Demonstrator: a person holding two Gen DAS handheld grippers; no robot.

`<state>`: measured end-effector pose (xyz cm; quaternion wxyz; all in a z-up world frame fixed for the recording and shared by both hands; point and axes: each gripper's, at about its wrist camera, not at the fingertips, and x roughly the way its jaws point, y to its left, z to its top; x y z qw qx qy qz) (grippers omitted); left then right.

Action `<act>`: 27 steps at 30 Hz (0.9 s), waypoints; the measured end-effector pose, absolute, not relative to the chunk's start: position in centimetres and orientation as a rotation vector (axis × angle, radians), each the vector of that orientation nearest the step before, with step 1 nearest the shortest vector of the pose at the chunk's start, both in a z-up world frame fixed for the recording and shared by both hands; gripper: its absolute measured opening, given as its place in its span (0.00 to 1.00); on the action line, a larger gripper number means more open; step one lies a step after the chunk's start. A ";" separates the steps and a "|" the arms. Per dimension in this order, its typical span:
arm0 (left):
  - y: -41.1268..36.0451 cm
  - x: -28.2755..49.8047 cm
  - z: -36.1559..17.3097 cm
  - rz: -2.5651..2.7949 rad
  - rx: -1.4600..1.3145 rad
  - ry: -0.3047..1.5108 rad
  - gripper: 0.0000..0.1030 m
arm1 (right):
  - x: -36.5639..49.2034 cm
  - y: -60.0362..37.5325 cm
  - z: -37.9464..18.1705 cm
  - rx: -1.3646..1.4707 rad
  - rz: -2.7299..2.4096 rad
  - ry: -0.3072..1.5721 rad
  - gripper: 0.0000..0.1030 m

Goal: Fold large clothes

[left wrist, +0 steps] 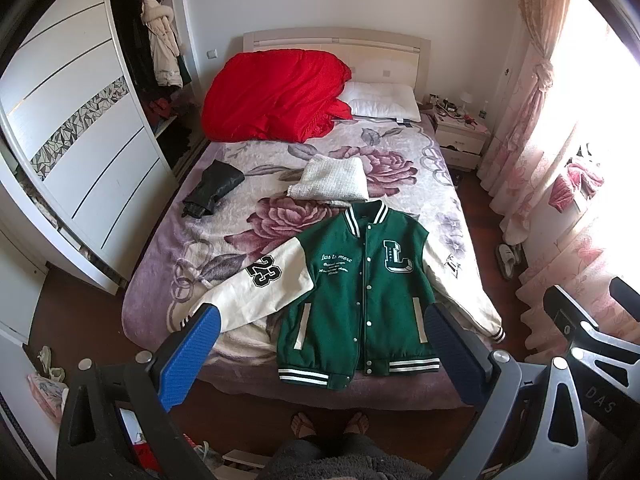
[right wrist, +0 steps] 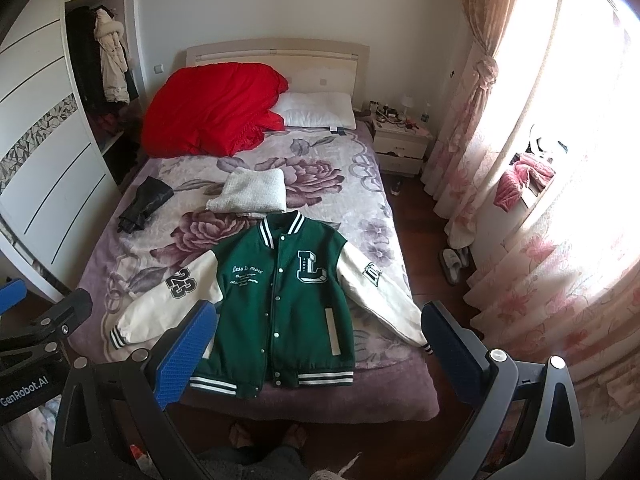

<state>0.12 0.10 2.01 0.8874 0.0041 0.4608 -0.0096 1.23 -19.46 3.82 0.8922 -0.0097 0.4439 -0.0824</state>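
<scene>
From the left wrist, the left gripper (left wrist: pixel 320 348) hung with fingers wide and empty above the green varsity jacket (left wrist: pixel 360 292), spread flat at the bed's (left wrist: pixel 160 276) foot. From the right wrist, the right gripper (right wrist: pixel 320 344) stood equally wide over it.

The jacket (left wrist: pixel 356 280) is made of matt green felted cloth, with smooth cream sleeves (left wrist: pixel 276 280) of leather look and ribbed knit at its hem. Its snaps are of shiny metal. The bed (left wrist: pixel 240 216) is covered by a plush floral blanket. A nubbly white knit (left wrist: pixel 332 180) and a glossy black garment (left wrist: pixel 214 188) are seen. The left tongs (left wrist: pixel 320 356) are padded with textured blue rubber on matt black plastic.
</scene>
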 end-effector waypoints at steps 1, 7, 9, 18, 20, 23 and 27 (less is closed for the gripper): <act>0.1 0.1 2.0 -0.021 0.008 0.957 1.00 | 1.3 -19.4 3.9 -0.020 -0.171 0.920 1.00; 0.1 0.1 2.0 -0.015 0.006 0.950 1.00 | 1.6 -19.2 5.0 -0.025 -0.167 0.913 1.00; 0.1 0.1 2.0 -0.015 0.009 0.948 1.00 | 1.8 -19.2 5.0 -0.026 -0.167 0.911 1.00; 0.1 0.1 2.1 -0.012 0.011 0.942 1.00 | 1.5 -19.1 4.9 -0.025 -0.168 0.907 1.00; 0.3 -0.1 2.0 -0.012 0.009 0.941 1.00 | 1.6 -19.1 5.1 -0.026 -0.168 0.906 1.00; 0.4 0.0 2.1 -0.013 0.009 0.940 1.00 | 1.4 -19.1 4.9 -0.026 -0.168 0.904 1.00; 0.4 -0.1 2.2 -0.017 0.009 0.933 1.00 | 1.4 -19.1 4.9 -0.026 -0.167 0.903 1.00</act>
